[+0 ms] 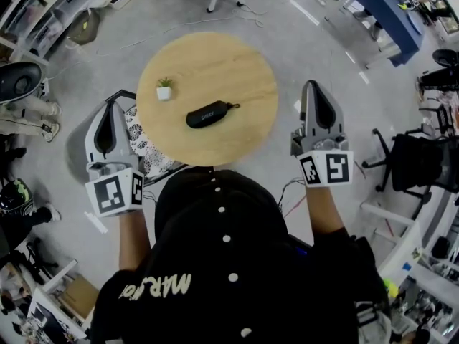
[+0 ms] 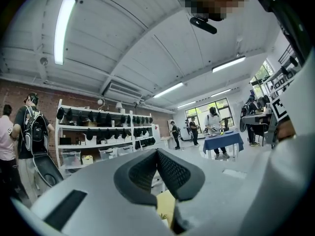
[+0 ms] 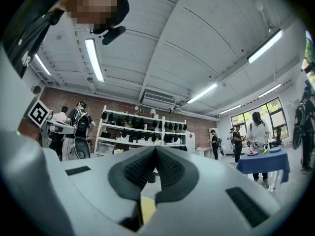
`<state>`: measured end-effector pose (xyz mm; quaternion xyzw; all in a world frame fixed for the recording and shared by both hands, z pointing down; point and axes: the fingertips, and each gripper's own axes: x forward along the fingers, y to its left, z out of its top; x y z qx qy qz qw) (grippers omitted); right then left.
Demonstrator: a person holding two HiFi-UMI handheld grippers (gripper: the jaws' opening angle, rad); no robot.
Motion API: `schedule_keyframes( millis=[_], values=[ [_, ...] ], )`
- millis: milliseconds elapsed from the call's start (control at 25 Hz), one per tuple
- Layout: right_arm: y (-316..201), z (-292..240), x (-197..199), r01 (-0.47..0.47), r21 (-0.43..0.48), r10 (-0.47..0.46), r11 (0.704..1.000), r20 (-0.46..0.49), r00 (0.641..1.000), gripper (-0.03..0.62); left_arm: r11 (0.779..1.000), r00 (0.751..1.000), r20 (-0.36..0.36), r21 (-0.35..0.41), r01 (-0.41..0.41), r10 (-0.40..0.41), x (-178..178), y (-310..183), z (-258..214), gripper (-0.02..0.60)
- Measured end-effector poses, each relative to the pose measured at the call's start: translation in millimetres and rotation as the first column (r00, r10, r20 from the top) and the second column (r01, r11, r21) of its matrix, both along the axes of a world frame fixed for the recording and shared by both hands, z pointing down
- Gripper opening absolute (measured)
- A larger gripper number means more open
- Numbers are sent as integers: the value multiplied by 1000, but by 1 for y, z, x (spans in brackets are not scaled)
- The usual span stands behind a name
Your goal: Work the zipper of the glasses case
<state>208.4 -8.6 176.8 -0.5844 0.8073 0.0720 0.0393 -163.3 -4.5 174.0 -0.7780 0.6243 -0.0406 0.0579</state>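
A black glasses case [image 1: 210, 113] lies zipped near the middle of the round wooden table [image 1: 237, 63], its pull tab toward the right end. My left gripper [image 1: 109, 110] is held off the table's left edge, shut and empty. My right gripper [image 1: 316, 92] hovers off the table's right edge, also shut on nothing. Both point up and away from the case. In the left gripper view the black pads [image 2: 170, 170] meet at the tip; in the right gripper view the pads [image 3: 170, 168] also touch. Neither gripper view shows the case.
A small potted plant [image 1: 164, 88] stands on the table's left part. A patterned chair [image 1: 142, 149] sits under the table's left edge. Office chairs, a blue-clothed table [image 1: 384, 9] and shelving ring the floor. Several people stand by shelves [image 2: 103, 132] in the distance.
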Motion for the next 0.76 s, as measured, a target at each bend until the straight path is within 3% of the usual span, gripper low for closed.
schedule_keyframes(
  millis=[760],
  values=[
    [-7,8,-17,24,-18,-25,1000,-26,999,2,1000,1000,8,-10,-22,22,4,-4,5,3]
  ],
)
